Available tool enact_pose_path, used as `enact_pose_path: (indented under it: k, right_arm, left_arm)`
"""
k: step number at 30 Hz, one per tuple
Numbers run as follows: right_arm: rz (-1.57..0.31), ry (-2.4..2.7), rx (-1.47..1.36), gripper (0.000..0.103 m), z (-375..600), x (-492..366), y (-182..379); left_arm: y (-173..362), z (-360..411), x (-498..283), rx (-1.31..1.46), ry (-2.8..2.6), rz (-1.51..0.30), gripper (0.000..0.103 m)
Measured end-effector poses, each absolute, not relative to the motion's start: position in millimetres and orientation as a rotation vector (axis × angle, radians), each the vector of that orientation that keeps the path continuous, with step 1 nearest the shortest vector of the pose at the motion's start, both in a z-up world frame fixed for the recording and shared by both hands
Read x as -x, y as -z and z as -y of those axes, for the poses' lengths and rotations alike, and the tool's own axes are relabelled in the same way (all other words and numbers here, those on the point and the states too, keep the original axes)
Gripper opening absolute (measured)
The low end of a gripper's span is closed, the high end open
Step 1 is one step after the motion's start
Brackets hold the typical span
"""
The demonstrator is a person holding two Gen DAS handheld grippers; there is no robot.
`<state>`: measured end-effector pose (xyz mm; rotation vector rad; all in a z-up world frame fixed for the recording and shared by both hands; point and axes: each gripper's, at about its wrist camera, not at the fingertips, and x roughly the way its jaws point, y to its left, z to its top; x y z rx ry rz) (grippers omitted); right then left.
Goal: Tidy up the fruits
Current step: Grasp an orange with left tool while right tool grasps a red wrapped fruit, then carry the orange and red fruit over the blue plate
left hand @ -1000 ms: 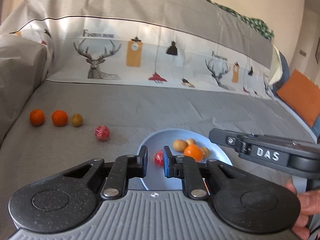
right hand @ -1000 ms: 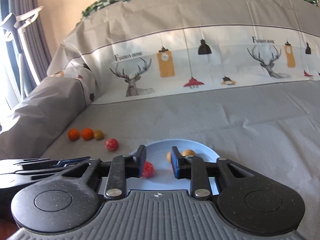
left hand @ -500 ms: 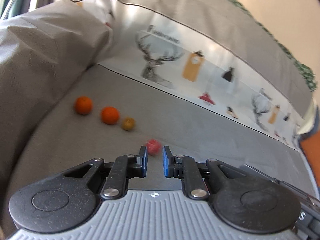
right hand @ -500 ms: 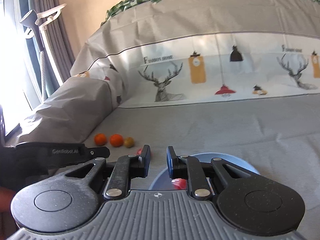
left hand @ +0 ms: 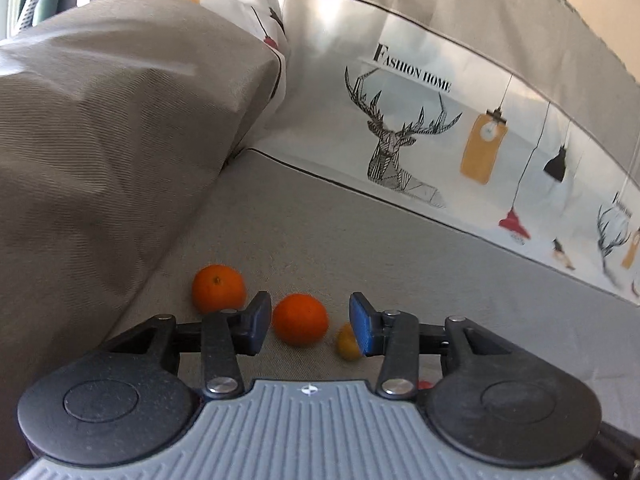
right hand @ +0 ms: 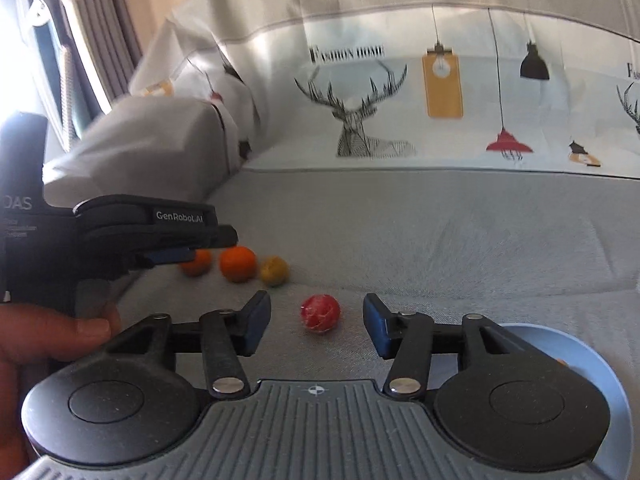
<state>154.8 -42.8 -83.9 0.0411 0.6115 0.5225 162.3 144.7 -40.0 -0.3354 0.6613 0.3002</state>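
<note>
In the left wrist view my left gripper (left hand: 310,326) is open, its jaws on either side of an orange (left hand: 300,319) on the grey couch seat. A second orange (left hand: 218,288) lies left of it and a small yellow-brown fruit (left hand: 347,345) right of it, partly behind the right finger. In the right wrist view my right gripper (right hand: 316,326) is open, with a red fruit (right hand: 321,313) on the seat between its fingers. The two oranges (right hand: 238,264) and the yellow-brown fruit (right hand: 274,270) lie beyond. The left gripper (right hand: 168,256) reaches in from the left.
A blue plate (right hand: 596,364) sits at the lower right of the right wrist view, mostly hidden by the gripper body. A grey couch arm (left hand: 100,152) rises on the left. The printed backrest (left hand: 440,128) stands behind the fruit.
Both grippers moved left, away from the plate toward the loose fruit. Both opened wider. The left now frames an orange, the right frames the red fruit.
</note>
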Motion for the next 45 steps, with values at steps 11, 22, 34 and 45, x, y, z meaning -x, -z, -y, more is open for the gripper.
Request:
enact_pose_path:
  k: [11, 22, 34, 45]
  right_arm:
    - [-0.720, -0.476, 0.042, 0.056, 6.1, -194.5, 115.5]
    - [-0.724, -0.475, 0.047, 0.031, 6.8, -193.2, 119.4]
    - [-0.547, -0.467, -0.078, 0.031, 69.3, -145.1, 52.4]
    - [-0.461, -0.410, -0.184, 0.031, 166.8, -51.9, 35.9]
  left_arm:
    - [67.3, -147.8, -185.0, 0.285, -0.284, -0.740, 0.050]
    - [64.6, -146.2, -176.2, 0.267, -0.308, -0.702, 0.040]
    - [29.3, -102.8, -86.8, 0.266, -0.186, -0.586, 0.039]
    - [4.6, -34.9, -6.1, 0.251, 0.067, -0.514, 0.040]
